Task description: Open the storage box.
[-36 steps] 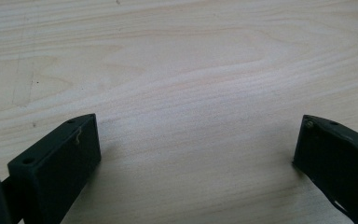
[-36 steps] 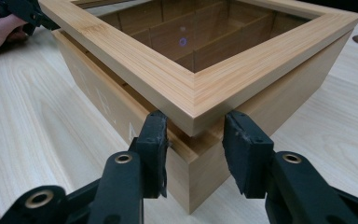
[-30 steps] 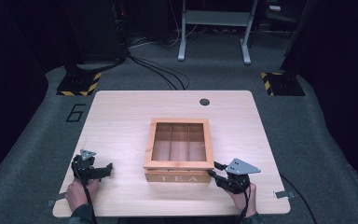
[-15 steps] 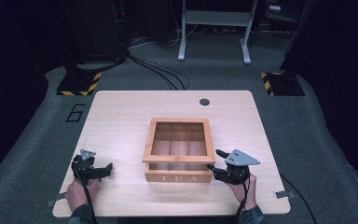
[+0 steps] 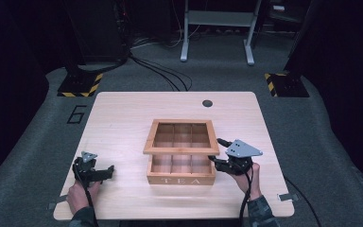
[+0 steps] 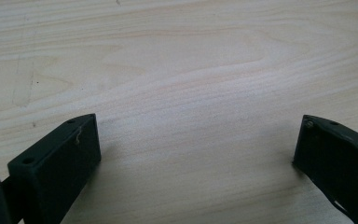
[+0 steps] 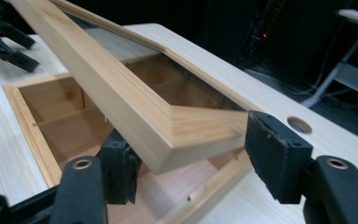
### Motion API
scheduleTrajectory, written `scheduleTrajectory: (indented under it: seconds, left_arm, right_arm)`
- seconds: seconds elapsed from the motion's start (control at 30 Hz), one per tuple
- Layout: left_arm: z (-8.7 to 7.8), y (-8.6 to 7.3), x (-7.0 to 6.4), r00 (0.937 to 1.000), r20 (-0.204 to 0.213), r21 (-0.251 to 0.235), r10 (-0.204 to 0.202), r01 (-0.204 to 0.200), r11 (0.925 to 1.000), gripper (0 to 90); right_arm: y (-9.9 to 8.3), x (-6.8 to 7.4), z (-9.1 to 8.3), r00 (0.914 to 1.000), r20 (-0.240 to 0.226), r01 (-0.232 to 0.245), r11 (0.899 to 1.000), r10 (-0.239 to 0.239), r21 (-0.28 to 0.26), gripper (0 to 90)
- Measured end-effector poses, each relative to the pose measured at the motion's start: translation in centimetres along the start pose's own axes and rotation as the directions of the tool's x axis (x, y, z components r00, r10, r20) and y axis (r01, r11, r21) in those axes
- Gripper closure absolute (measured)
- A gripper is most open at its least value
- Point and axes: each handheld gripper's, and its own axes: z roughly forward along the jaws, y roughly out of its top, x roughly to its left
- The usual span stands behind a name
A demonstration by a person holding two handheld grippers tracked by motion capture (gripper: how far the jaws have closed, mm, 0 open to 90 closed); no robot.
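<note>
A wooden tea box (image 5: 181,180) marked TEA stands in the middle of the table (image 5: 123,123), its dividers showing. Its glass-paned lid (image 5: 179,150) is tilted up at the front, hinged at the back. My right gripper (image 5: 216,161) is at the lid's front right corner. In the right gripper view the lid (image 7: 135,112) crosses between the jaws of that gripper (image 7: 191,158), which is shut on the corner above the box's compartments (image 7: 51,126). My left gripper (image 5: 108,170) rests on the table to the box's left, open, with bare wood (image 6: 191,70) between its fingers (image 6: 65,154).
A round cable hole (image 5: 207,103) lies in the table behind the box. Black cables and yellow-black floor plates (image 5: 80,85) lie on the grey floor beyond the table, with a metal stand (image 5: 217,28) further back. The left gripper (image 7: 4,42) appears far off in the right gripper view.
The right gripper rose from the box's front right corner, and the lid came up with it from flat on the box to tilted open. The left gripper stayed put.
</note>
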Motion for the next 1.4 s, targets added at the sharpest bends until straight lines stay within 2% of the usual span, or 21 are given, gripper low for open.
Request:
scheduleTrajectory:
  seconds: [0.3, 0.57, 1.03, 1.4]
  left_arm:
    - [0.0, 0.0, 0.0, 1.0, 0.0, 0.0, 0.0, 0.0, 1.0, 0.2]
    - [0.0, 0.0, 0.0, 1.0, 0.0, 0.0, 0.0, 0.0, 1.0, 0.2]
    - [0.0, 0.0, 0.0, 1.0, 0.0, 0.001, 0.0, 0.0, 1.0, 0.2]
    - [0.0, 0.0, 0.0, 1.0, 0.001, 0.0, 0.0, 0.0, 1.0, 0.2]
  right_arm:
    - [1.7, -0.9, 0.2, 0.9994, -0.007, 0.033, 0.999, -0.033, -0.024, 41.0]
    - [3.0, -1.8, 0.6, 0.9982, -0.037, 0.046, 0.998, -0.047, -0.04, 45.7]
    - [4.7, -4.2, 1.3, 0.9953, -0.096, -0.016, 0.998, 0.01, -0.062, 47.7]
    - [5.8, -5.7, 2.0, 0.9879, -0.139, -0.077, 0.996, 0.069, -0.051, 48.6]
